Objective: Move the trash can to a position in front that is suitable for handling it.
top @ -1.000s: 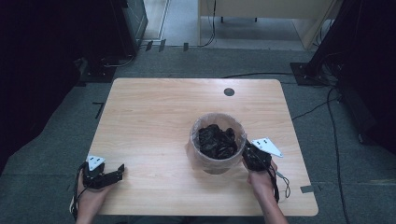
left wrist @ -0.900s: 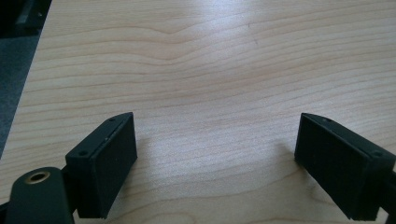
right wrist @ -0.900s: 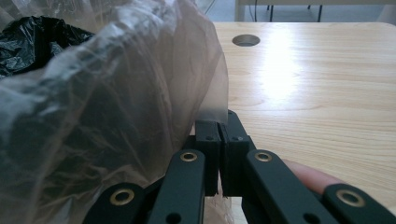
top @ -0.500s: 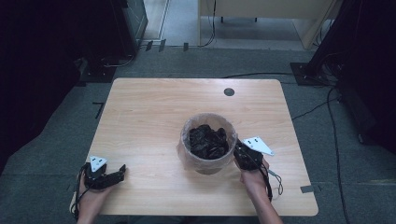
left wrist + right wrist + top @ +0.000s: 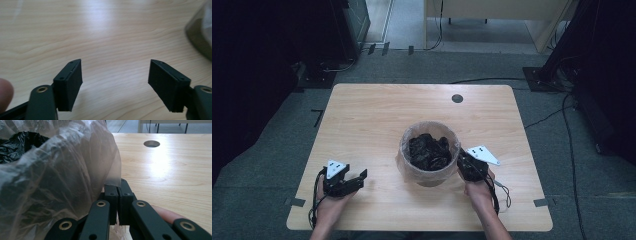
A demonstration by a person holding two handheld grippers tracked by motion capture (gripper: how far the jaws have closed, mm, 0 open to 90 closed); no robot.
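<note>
Step in hand: gripping the clear liner (image 5: 62, 177) of the bin (image 5: 428, 172) at its right rim with the right gripper (image 5: 465, 164), jaws pinched tight on the plastic film.
Bin position: standing near the middle of the table (image 5: 377, 115), black bags (image 5: 428, 150) bunched inside.
Left gripper (image 5: 354, 181): hovering well left of the bin, jaws having just been closing yet standing apart, nothing between them.
Next move, judged: bringing the left gripper across to the bin's left rim, pinching film only.
Room: bare wood lying between left gripper and bin.
Edges: near table edge running just below both hands; cable hole (image 5: 457, 98) lying beyond the bin.
</note>
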